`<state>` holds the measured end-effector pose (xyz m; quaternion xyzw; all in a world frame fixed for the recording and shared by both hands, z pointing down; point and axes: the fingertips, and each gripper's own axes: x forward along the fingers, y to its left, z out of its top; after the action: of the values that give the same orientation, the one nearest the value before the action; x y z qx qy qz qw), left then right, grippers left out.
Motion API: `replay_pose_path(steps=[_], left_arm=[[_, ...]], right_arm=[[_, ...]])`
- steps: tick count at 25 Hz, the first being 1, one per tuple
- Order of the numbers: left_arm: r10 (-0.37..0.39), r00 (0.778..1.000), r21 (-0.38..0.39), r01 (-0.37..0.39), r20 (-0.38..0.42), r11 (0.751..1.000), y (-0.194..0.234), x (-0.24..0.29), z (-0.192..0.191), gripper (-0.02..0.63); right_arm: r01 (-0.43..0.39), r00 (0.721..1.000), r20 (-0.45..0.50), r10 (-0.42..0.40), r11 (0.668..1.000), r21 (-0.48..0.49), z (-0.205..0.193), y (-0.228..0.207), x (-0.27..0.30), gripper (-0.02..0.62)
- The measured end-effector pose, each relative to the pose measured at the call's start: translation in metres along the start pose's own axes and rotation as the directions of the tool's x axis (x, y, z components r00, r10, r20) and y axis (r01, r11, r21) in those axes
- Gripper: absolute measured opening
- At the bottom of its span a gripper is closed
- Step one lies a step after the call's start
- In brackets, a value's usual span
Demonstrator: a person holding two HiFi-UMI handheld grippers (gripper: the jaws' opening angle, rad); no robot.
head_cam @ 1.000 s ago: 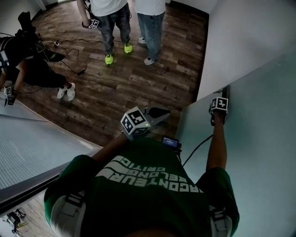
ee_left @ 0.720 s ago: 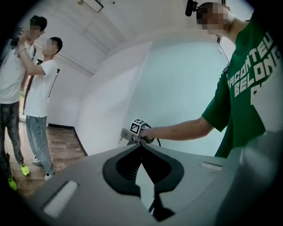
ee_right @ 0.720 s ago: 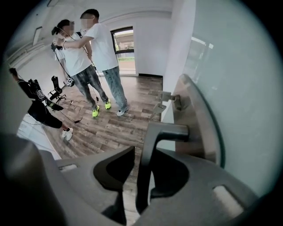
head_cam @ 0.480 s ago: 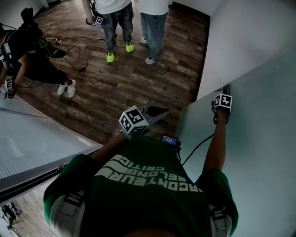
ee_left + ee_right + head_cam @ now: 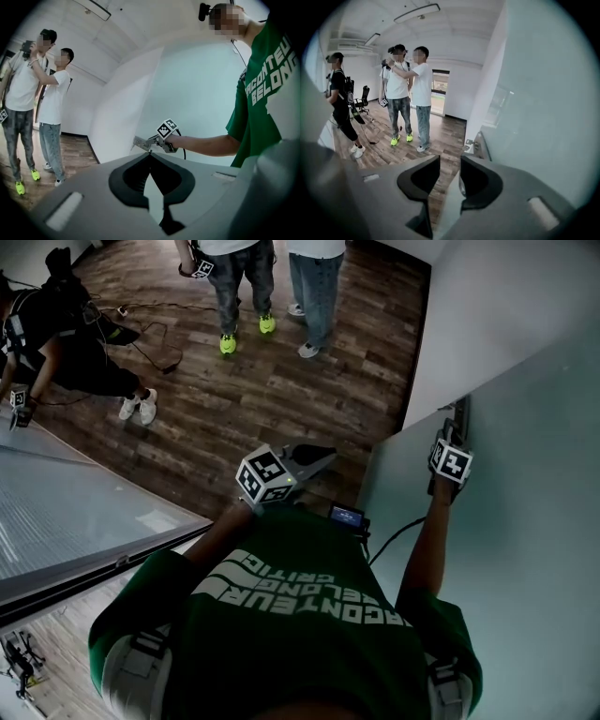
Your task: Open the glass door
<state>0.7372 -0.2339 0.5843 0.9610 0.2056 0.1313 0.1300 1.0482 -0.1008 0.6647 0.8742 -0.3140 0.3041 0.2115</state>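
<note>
Occupying the right side of the head view, the glass door is a smooth, pale, frosted pane with a narrow dark strip along its free edge. Dark wood-grain floor in long planks fills the upper left. A finely ribbed translucent panel in a dark frame crosses the lower left. The wearer's green T-shirt, matte cloth with white block lettering, fills the foreground. Two bystanders stand at the top edge in jeans, one in bright yellow-green shoes. A third person in dark clothes stands at the left.

The right gripper, moulded in matte grey with dark scooped pads, is raised to the door's free edge. Its jaws have just been opening and have eased in slightly. They stand wide apart and press on nothing. Floor and a pale strip of the pane's edge show through the gap. The left gripper, of the same grey moulding, is held out level over the floor, well apart from the door. Its tips meet and it is empty.

Each gripper carries a white cube with black square markers, left and right. A small metal fitting sits on the door's edge. A thin black cable hangs below the right forearm.
</note>
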Motion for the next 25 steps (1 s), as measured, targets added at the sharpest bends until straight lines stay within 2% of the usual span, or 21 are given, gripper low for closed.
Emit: replay_pose_path(steps=[4,7,16,25], left_arm=[[0.013,1.000,-0.009,-0.013,0.000,1.000,-0.008,-0.007,-0.005,0.015],[0.025,1.000,-0.022,-0.025,-0.009,0.999,-0.014,-0.010,-0.014,0.015],[0.054,0.998,-0.051,-0.054,-0.014,0.997,-0.030,-0.026,-0.024,0.015],[0.062,0.998,-0.061,-0.061,0.007,0.996,-0.028,-0.061,-0.026,0.015]], right_arm=[[-0.075,0.992,0.099,0.075,0.997,-0.008,-0.009,0.029,-0.026,0.062],[-0.108,0.985,0.132,0.113,0.993,-0.040,-0.026,0.046,-0.040,-0.004],[-0.232,0.948,0.202,0.247,0.968,-0.093,-0.061,0.097,-0.089,-0.008],[-0.273,0.932,0.223,0.286,0.958,-0.089,-0.078,0.149,-0.126,-0.008]])
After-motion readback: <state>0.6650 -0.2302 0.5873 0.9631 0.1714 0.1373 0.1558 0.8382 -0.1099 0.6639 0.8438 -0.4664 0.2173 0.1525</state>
